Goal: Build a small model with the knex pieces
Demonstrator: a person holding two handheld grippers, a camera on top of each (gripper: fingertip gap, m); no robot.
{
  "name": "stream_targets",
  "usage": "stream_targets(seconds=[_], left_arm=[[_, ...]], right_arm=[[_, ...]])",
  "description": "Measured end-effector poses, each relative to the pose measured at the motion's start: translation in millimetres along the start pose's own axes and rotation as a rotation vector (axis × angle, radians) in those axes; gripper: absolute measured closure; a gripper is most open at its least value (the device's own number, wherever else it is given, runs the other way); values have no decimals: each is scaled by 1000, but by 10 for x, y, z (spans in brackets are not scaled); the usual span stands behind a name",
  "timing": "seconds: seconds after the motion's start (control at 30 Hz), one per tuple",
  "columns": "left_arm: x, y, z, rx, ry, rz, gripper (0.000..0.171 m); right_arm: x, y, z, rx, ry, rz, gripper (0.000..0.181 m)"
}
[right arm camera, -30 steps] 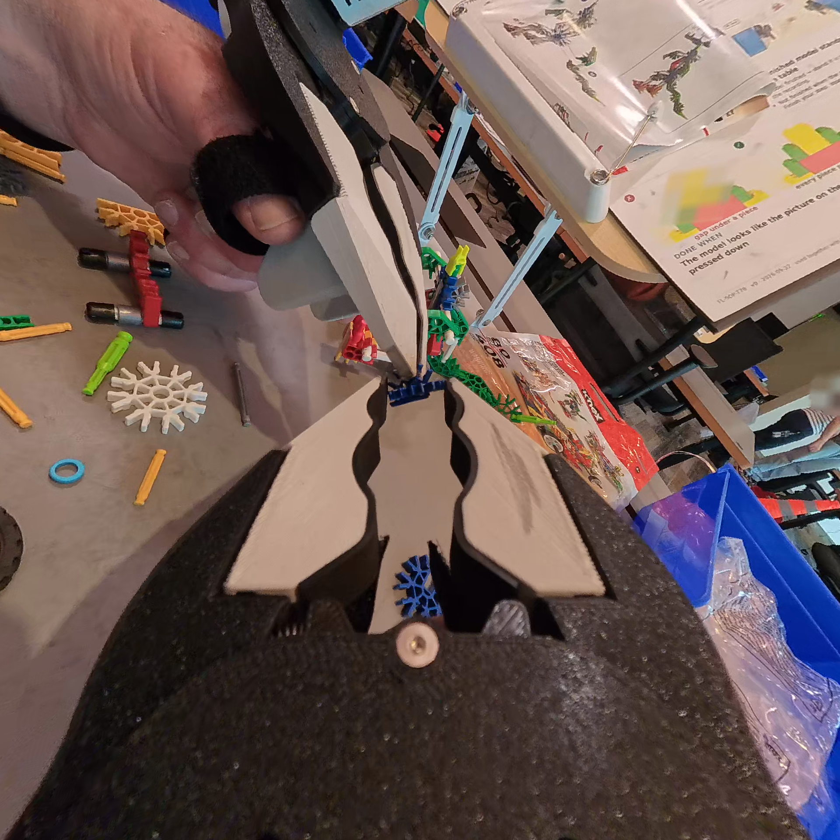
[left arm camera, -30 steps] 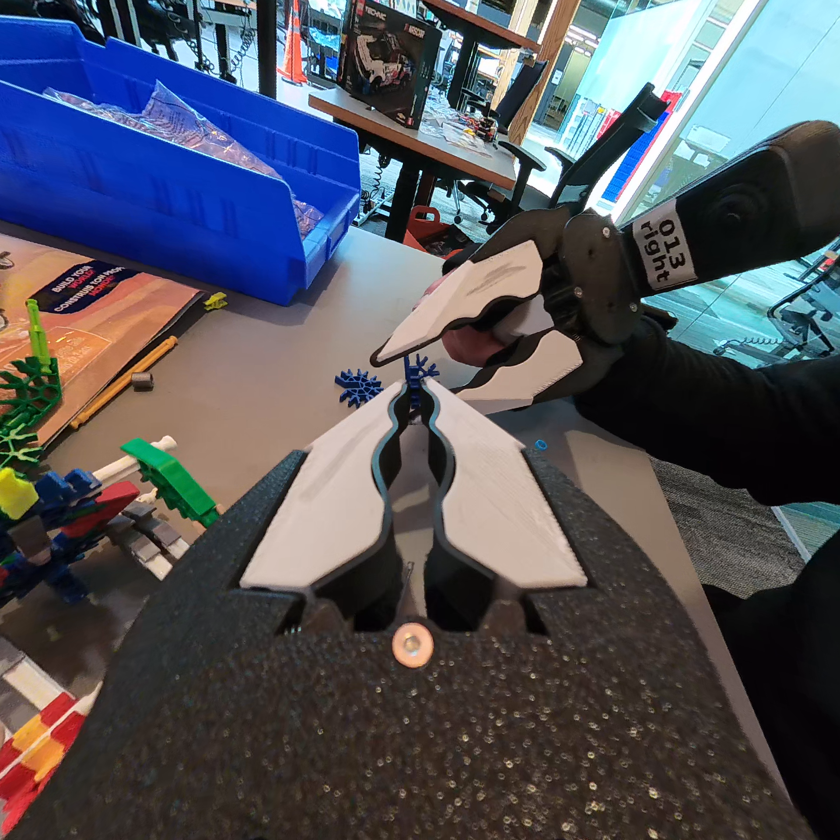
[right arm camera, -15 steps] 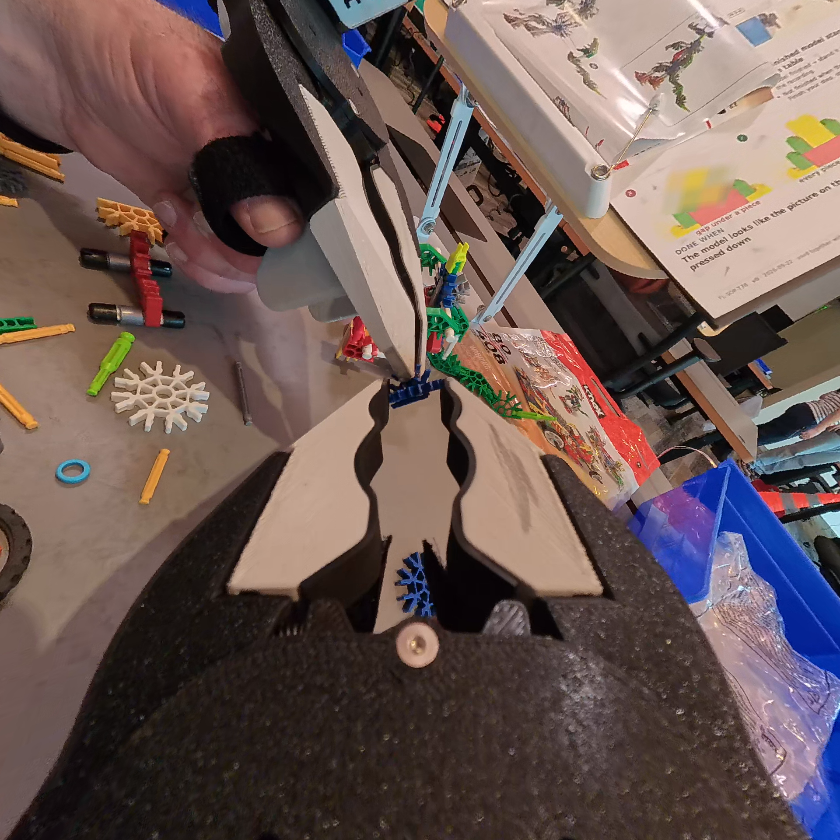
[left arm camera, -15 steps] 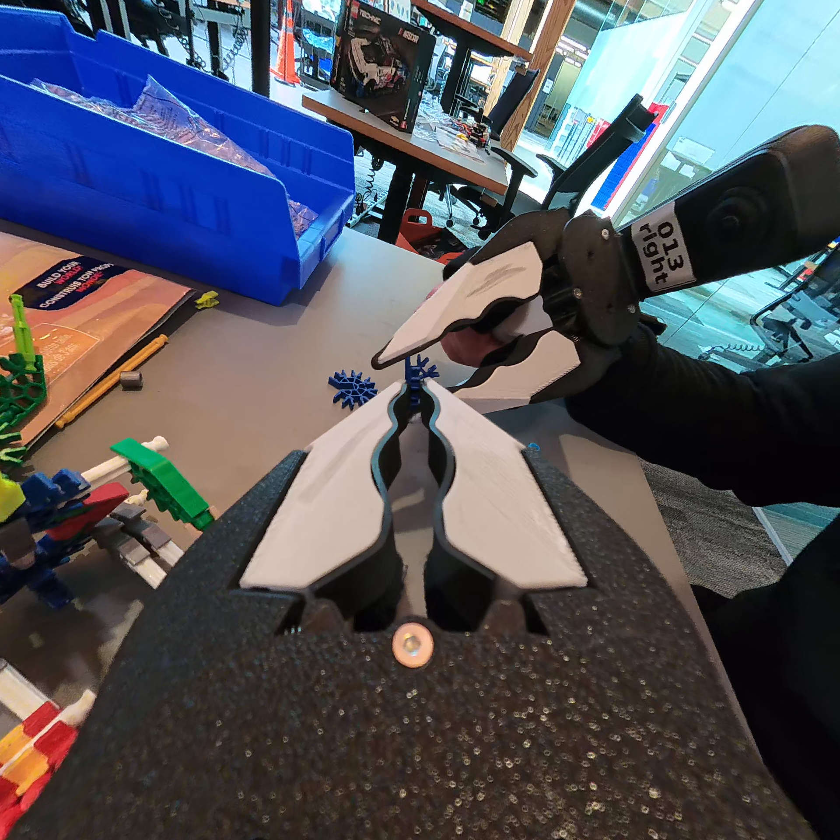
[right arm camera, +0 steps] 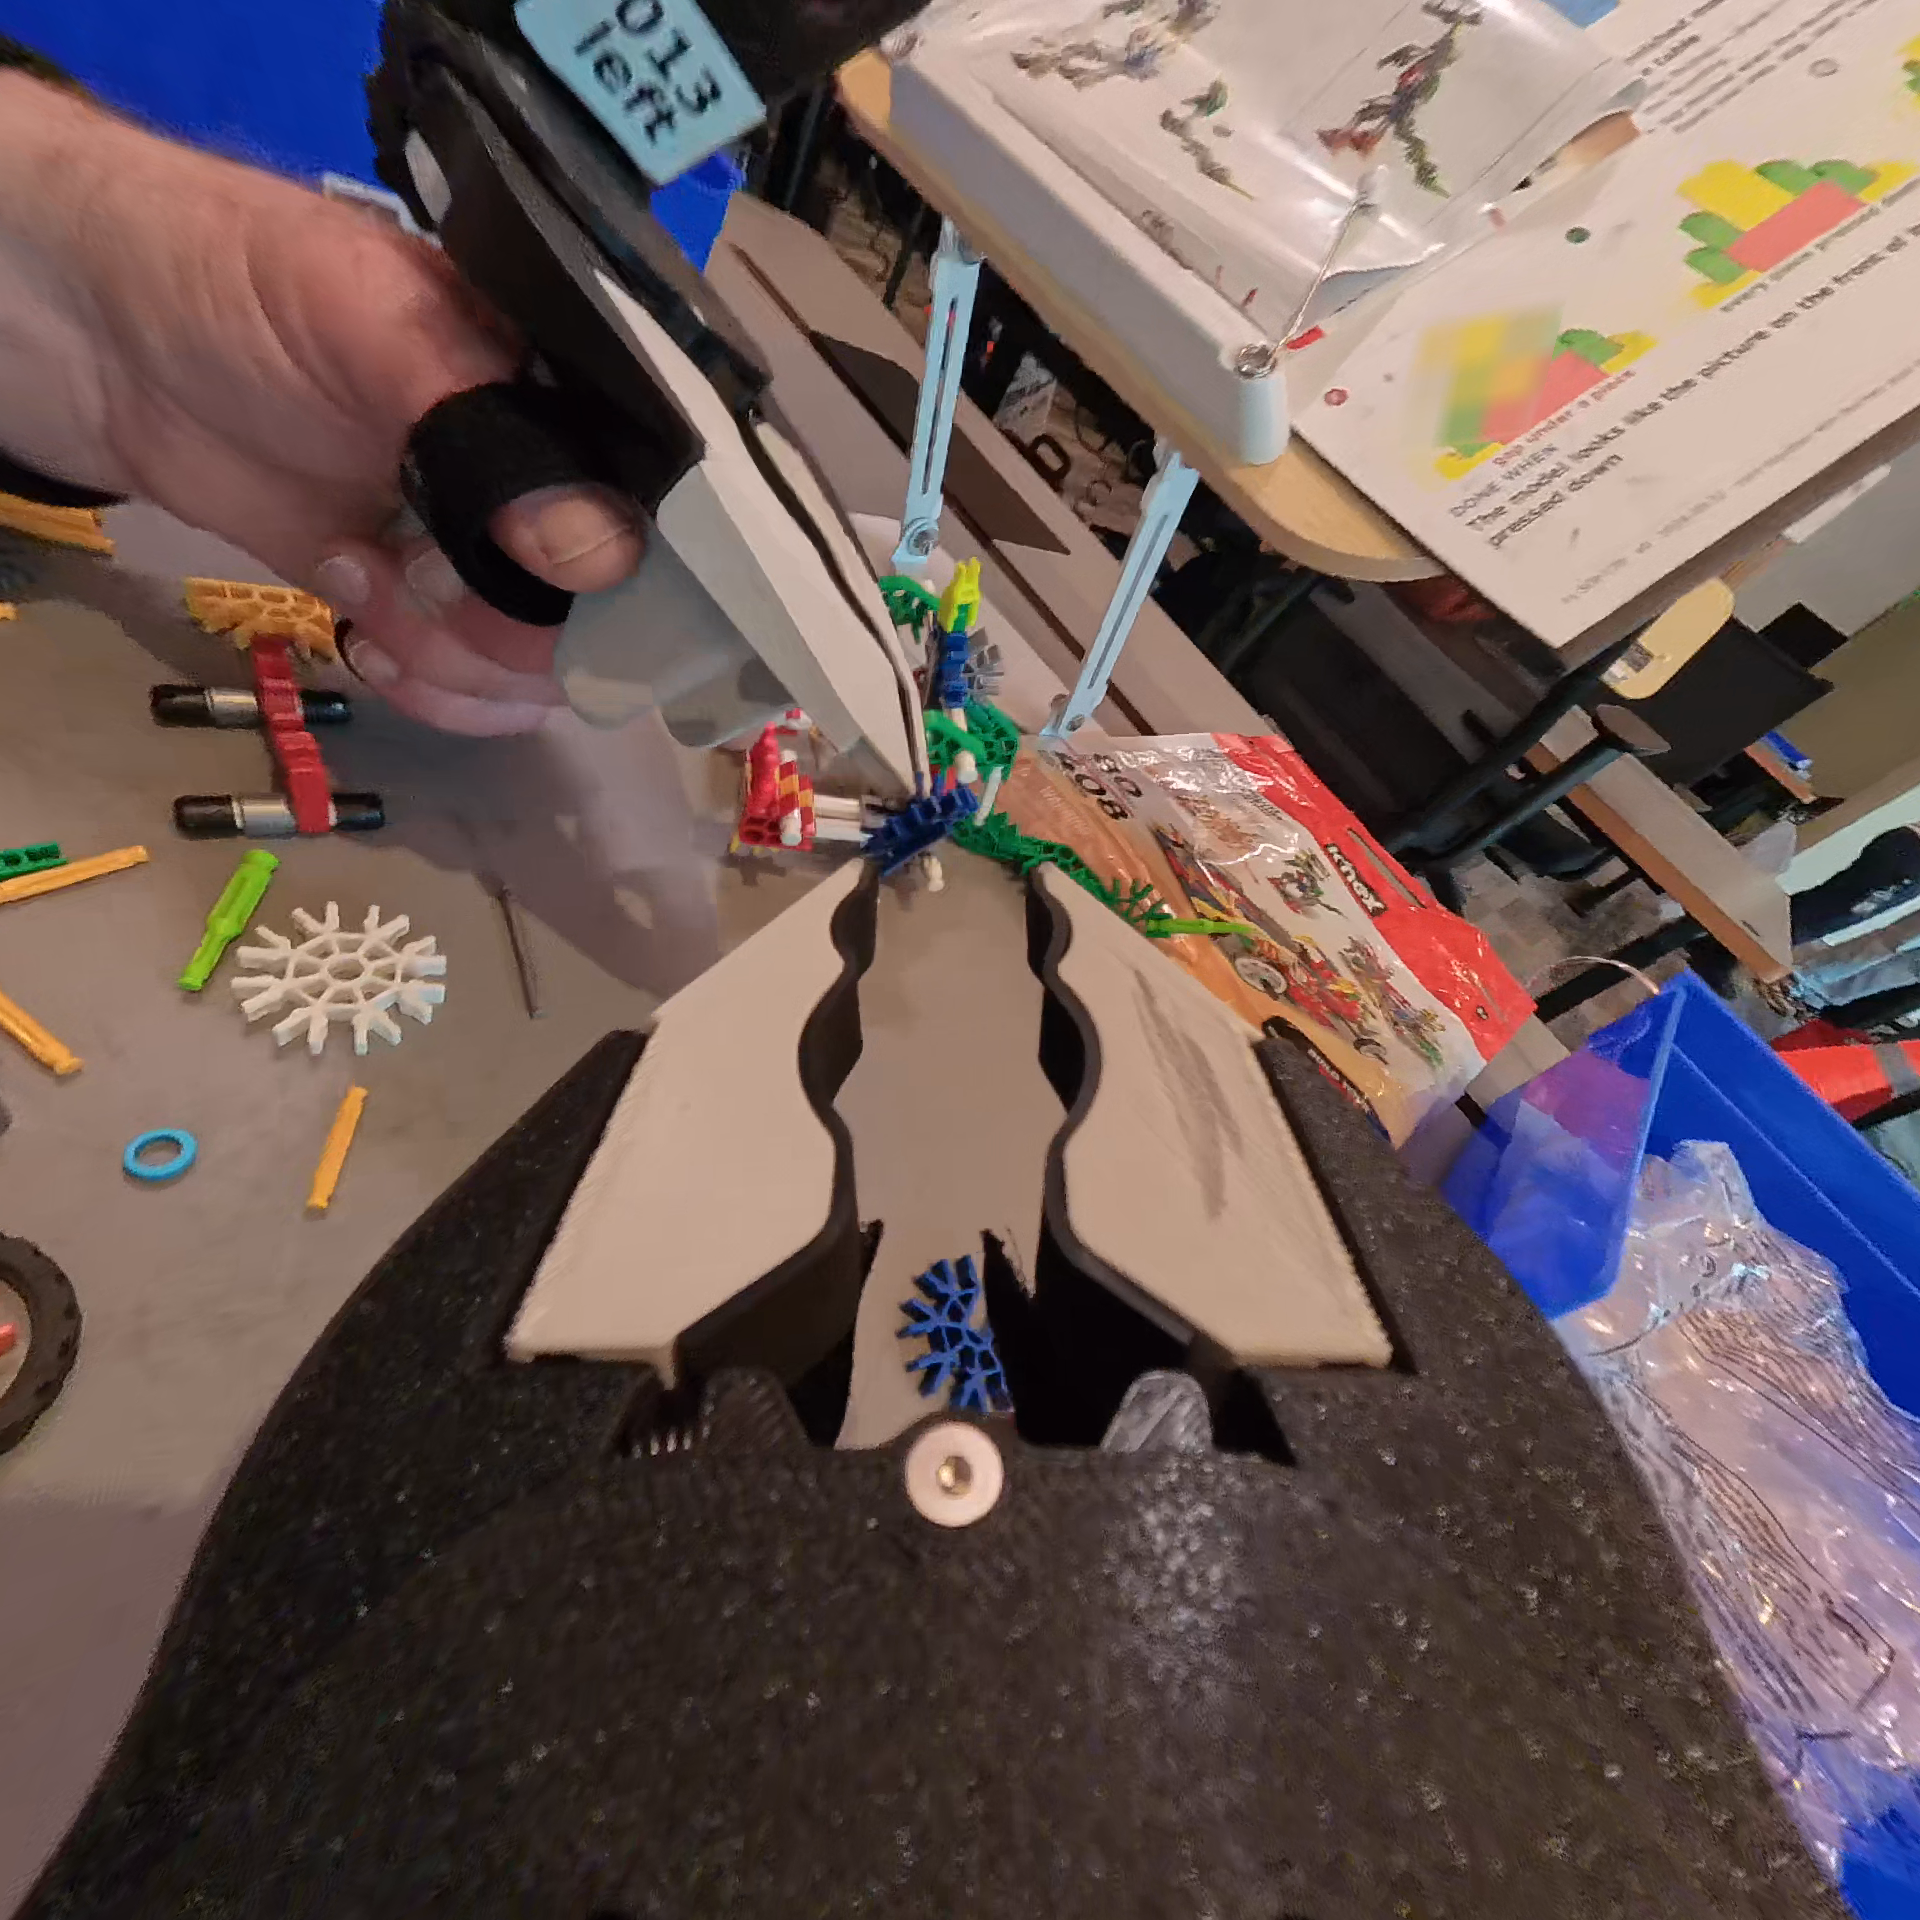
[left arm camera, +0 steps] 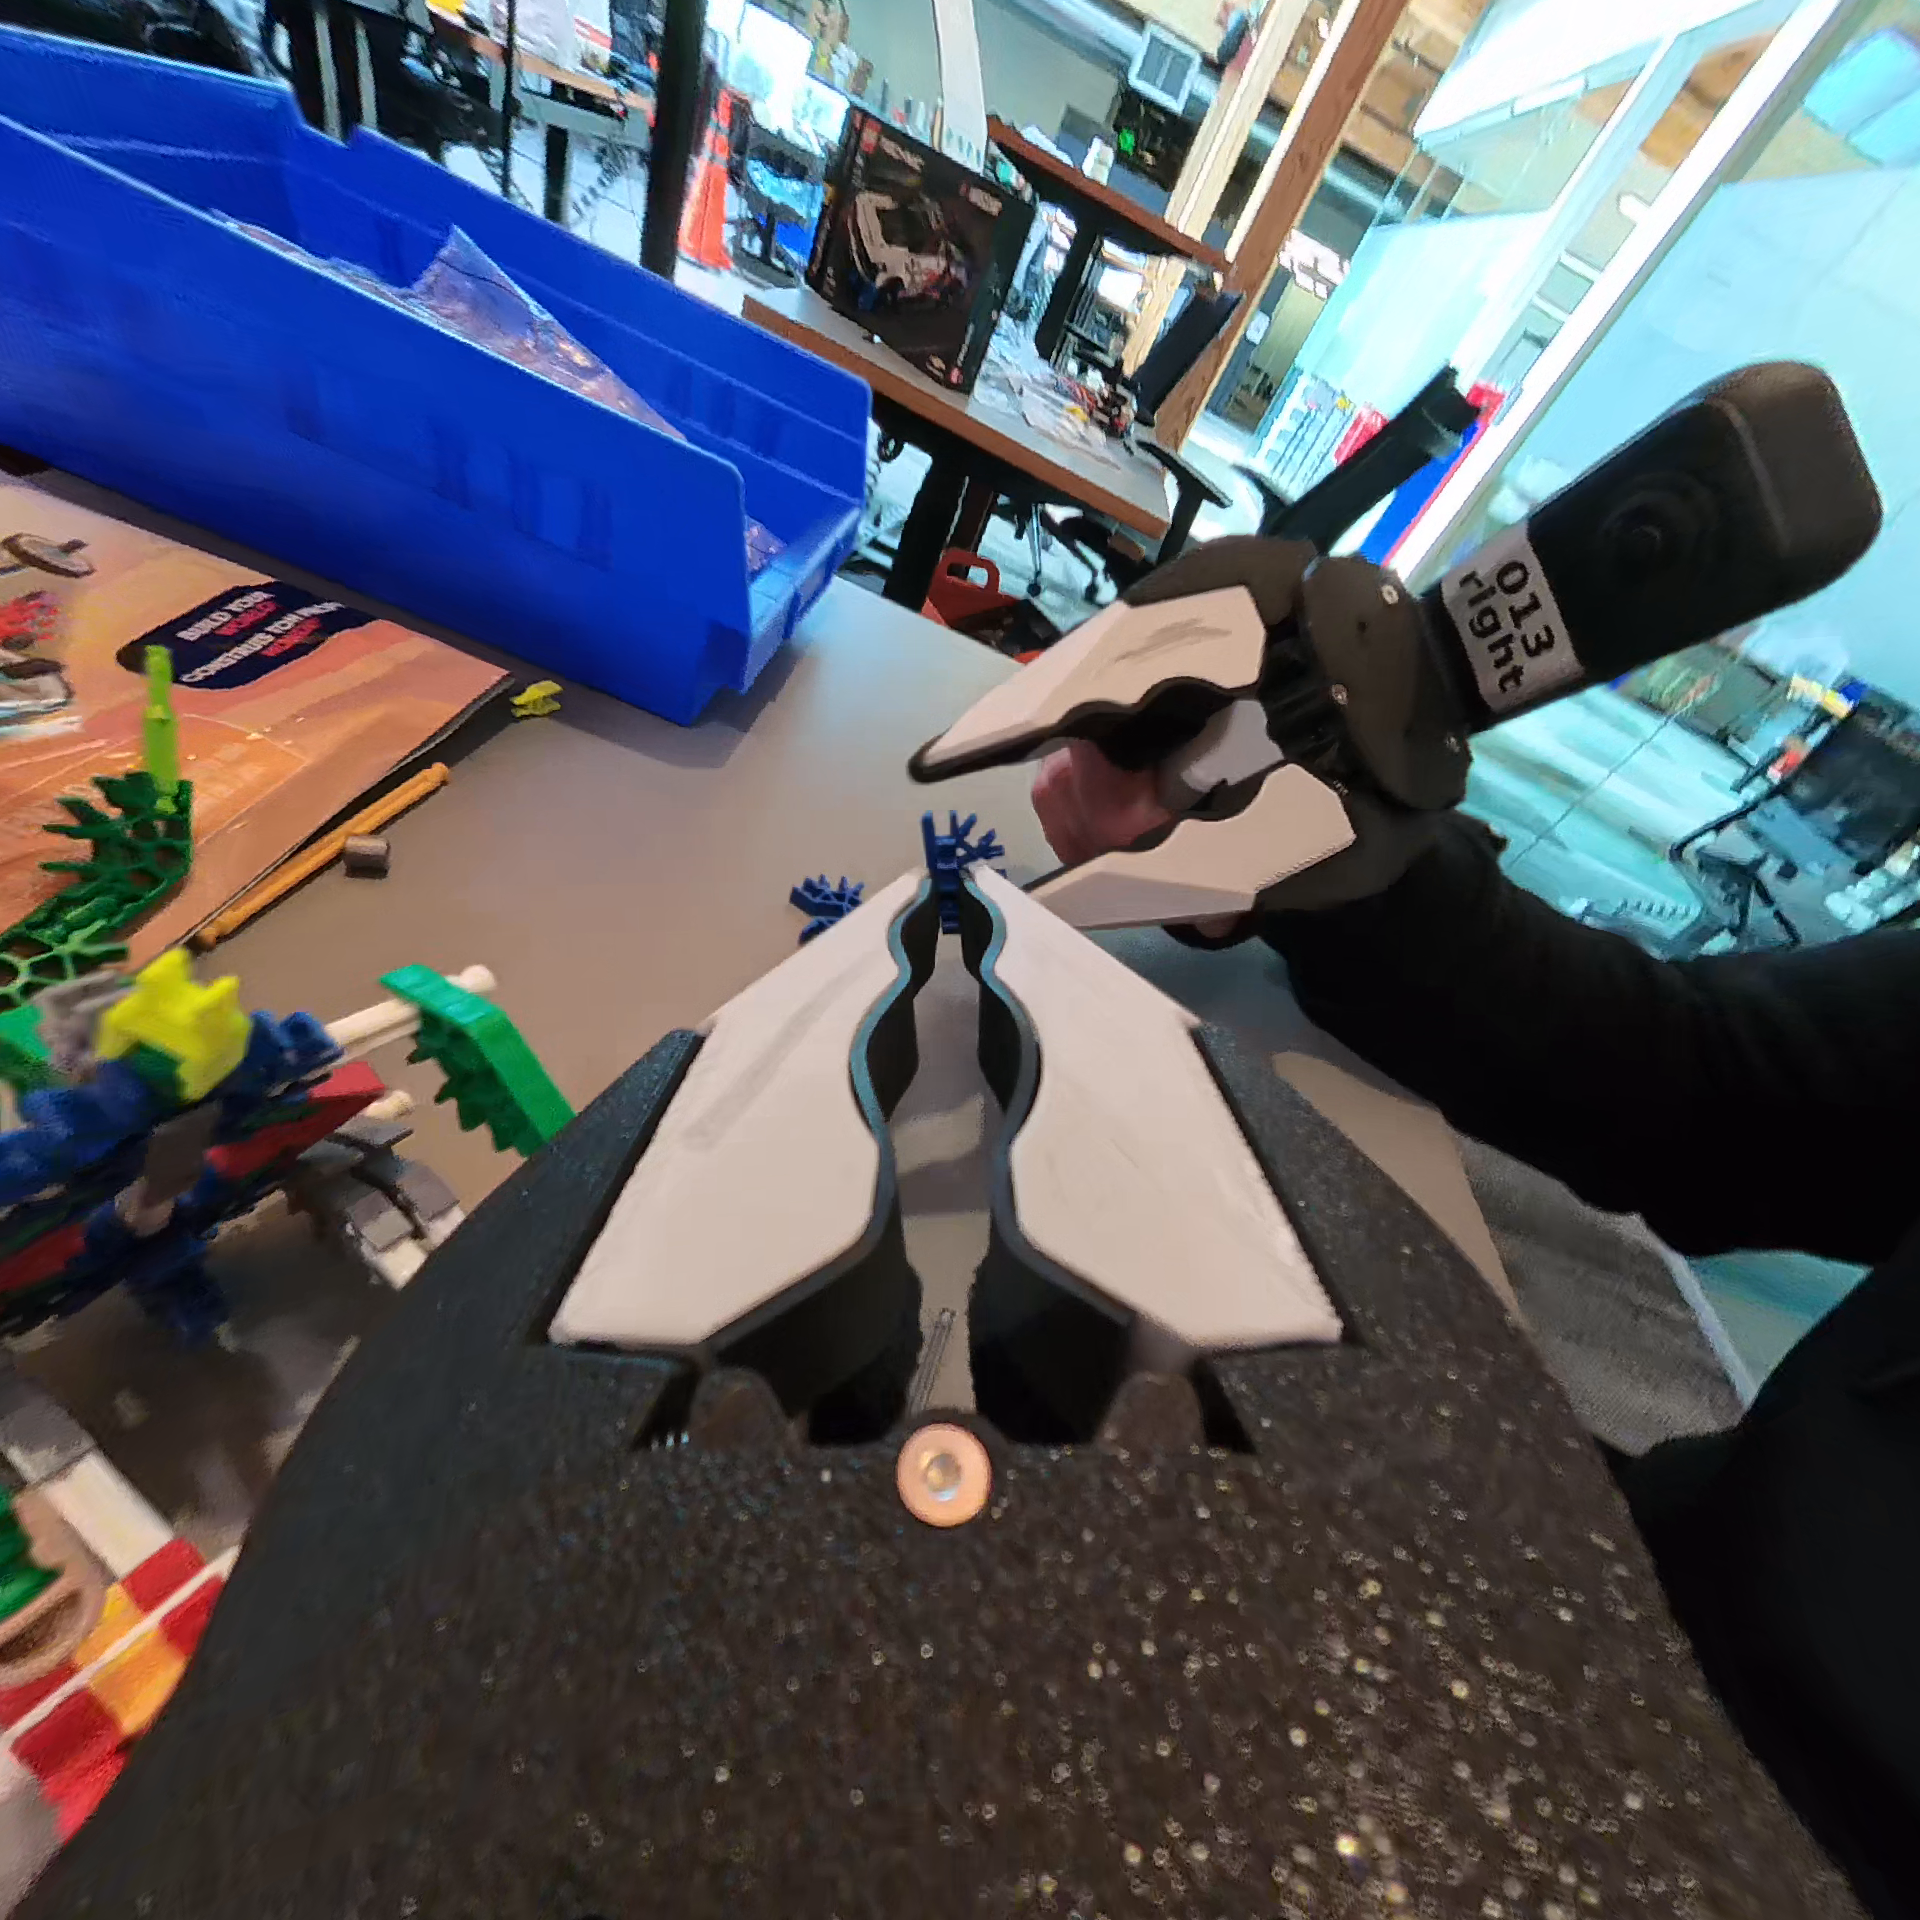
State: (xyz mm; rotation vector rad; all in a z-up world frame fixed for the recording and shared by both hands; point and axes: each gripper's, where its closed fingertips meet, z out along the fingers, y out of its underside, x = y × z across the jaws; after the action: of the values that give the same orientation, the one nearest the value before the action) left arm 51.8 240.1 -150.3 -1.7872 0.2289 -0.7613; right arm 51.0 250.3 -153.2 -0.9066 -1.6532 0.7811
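My left gripper [left arm camera: 948, 878] is shut on a small blue snowflake connector [left arm camera: 951, 847], held upright above the grey table [left arm camera: 623, 831]. My right gripper [right arm camera: 951, 873] is open, its jaws spread on either side of that connector [right arm camera: 920, 821] without closing on it. In the left wrist view the right gripper [left arm camera: 977, 831] comes in from the right, one finger above and one below the piece. In the right wrist view the left gripper [right arm camera: 912, 774] comes down from the upper left in a bare hand. A second blue connector [left arm camera: 826, 899] lies on the table [right arm camera: 951, 1335].
A blue bin [left arm camera: 416, 416] with plastic bags stands at the back by a booklet [left arm camera: 260, 675]. A built colourful model [left arm camera: 156, 1091] sits left. A white connector [right arm camera: 338, 971], loose rods, a blue ring [right arm camera: 159, 1153] and a red bag [right arm camera: 1299, 883] lie around. The table edge is near on the right. The tips of both grippers are at nearly the same place.
My right gripper has opened slightly wider and drawn back a little from the blue connector. My left gripper still holds the connector and has shifted a little.
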Motion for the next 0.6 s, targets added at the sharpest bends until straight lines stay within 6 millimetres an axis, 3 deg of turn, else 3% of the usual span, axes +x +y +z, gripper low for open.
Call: stream_targets(seconds=[0.27, 0.43, 0.6], left_arm=[[5, 43, 43, -20, 1, -56, 171], [9, 63, 68, -45, -32, -42, 171], [-3, 70, 61, -49, -33, -50, 170]], right_arm=[[-110, 60, 68, -38, -3, -111, 149], [-102, 110, 85, -67, 17, -158, 170], [-104, 117, 88, -71, 15, -159, 170]])
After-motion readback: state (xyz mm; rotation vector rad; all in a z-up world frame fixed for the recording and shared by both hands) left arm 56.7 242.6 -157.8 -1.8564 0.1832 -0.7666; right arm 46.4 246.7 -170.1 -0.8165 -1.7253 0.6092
